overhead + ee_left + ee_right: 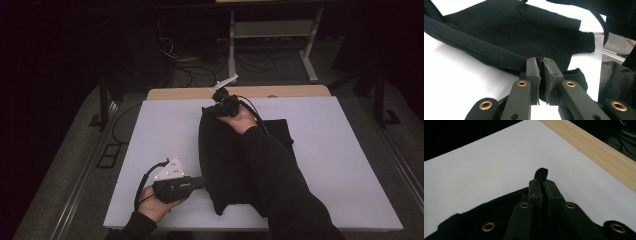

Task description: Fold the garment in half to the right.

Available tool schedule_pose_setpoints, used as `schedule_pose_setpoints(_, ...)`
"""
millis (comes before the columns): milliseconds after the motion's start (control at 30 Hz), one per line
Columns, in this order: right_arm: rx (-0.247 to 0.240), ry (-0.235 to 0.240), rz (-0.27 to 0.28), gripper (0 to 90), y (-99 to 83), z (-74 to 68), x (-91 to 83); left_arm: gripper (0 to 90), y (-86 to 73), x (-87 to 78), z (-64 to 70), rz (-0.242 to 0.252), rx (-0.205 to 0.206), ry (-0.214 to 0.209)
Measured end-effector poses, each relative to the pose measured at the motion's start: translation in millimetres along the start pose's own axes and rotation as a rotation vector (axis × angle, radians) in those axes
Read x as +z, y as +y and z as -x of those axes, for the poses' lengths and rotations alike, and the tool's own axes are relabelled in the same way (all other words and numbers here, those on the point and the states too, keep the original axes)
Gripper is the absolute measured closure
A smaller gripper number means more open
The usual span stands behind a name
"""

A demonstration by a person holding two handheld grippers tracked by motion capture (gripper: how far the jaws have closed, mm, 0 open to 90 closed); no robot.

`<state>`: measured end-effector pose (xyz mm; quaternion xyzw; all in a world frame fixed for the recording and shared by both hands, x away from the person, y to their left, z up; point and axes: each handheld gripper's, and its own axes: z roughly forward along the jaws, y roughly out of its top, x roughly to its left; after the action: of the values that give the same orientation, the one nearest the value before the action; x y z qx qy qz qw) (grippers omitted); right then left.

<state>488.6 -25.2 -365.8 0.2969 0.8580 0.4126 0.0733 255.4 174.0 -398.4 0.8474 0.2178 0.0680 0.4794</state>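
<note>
Both your grippers are clamped on the black T-shirt [225, 160], one at each end.

Nearest you, your left gripper [202, 182] sits at the shirt's near left edge on the white table top [150, 145]; in the left gripper view its jaws are pressed together on a thick folded hem of the black T-shirt [524, 32], with a short sleeve spread out beyond. Farther off, your right gripper [216, 111] pinches the far end of the shirt near the table's wooden edge strip [190, 93]; in the right gripper view a tuft of black fabric [541, 173] pokes out between its closed jaws, above the white surface.
</note>
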Motion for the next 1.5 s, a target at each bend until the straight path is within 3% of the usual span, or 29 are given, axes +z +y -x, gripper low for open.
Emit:
schedule_pose_setpoints(900, 0.008, -0.032, 0.038, 84.0, -5.5, 15.8, -40.3, 81.9, 43.7, 33.6, 11.5, 0.024, 0.075, -0.075)
schedule_pose_setpoints(1500, 0.041, -0.060, 0.058, 84.0, -23.2, 33.7, -61.4, 81.9, 63.5, 56.6, 17.7, 0.027, 0.103, -0.107)
